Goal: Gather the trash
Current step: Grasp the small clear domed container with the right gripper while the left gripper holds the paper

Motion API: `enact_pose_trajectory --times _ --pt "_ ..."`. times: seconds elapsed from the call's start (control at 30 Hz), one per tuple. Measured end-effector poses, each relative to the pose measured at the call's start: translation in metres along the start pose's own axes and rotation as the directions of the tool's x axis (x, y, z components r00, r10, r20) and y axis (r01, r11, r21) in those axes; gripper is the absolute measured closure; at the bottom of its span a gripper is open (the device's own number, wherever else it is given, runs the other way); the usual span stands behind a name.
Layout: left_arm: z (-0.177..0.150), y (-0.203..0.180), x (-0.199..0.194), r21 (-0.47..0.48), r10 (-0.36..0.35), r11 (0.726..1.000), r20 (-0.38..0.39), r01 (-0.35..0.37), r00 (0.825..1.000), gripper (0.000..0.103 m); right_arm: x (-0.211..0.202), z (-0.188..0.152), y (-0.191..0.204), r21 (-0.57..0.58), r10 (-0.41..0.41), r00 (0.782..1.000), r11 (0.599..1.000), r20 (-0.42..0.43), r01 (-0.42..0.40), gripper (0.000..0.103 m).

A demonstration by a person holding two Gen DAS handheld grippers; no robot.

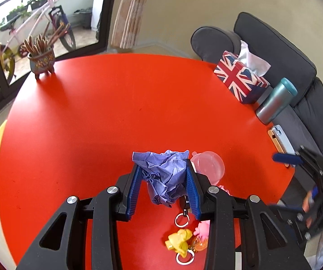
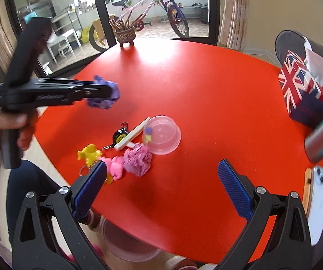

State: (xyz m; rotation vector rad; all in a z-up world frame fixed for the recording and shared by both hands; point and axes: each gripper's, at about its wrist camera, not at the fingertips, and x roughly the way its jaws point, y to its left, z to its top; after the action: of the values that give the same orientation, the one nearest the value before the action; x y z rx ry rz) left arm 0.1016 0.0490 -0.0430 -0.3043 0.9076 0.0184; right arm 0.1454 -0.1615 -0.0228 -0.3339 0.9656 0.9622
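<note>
The left claw grips the purple paper wad (lifted off the red worktop), while the right claw hangs released, and the pink wad remains uncollected.

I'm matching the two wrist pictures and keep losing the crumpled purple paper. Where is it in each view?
Left wrist: the crumpled purple paper sits low in the centre, clamped in the left tool.
Right wrist: the same paper is at upper left, held above the red table.
Shared landmark: the clear plastic cup.
</note>
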Motion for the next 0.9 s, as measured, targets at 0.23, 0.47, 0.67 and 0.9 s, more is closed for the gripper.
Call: enact_pose_trajectory --times 0.23,0.47,0.67,0.9 --pt "-0.011 -0.001 -0.020 0.031 0.003 1.000 0.032 -0.004 0.999 0.066 0.027 0.021 0.001 -0.064 -0.004 0.998 0.998 -0.062 0.000 0.006" --pt "-0.022 -0.002 -0.032 0.036 -0.013 0.999 0.052 0.012 0.999 0.066 0.058 0.044 0.002 -0.132 -0.008 0.990 0.991 -0.142 -0.011 0.006" --pt "-0.030 0.008 -0.032 0.011 -0.020 1.000 0.051 0.019 0.998 0.066 0.084 0.055 0.005 -0.197 -0.023 0.975 0.980 -0.220 -0.022 0.006" --pt "-0.035 0.015 -0.031 -0.010 -0.026 1.000 0.048 0.027 0.999 0.066 0.101 0.061 0.002 -0.189 0.003 0.963 0.980 -0.271 -0.056 0.020"
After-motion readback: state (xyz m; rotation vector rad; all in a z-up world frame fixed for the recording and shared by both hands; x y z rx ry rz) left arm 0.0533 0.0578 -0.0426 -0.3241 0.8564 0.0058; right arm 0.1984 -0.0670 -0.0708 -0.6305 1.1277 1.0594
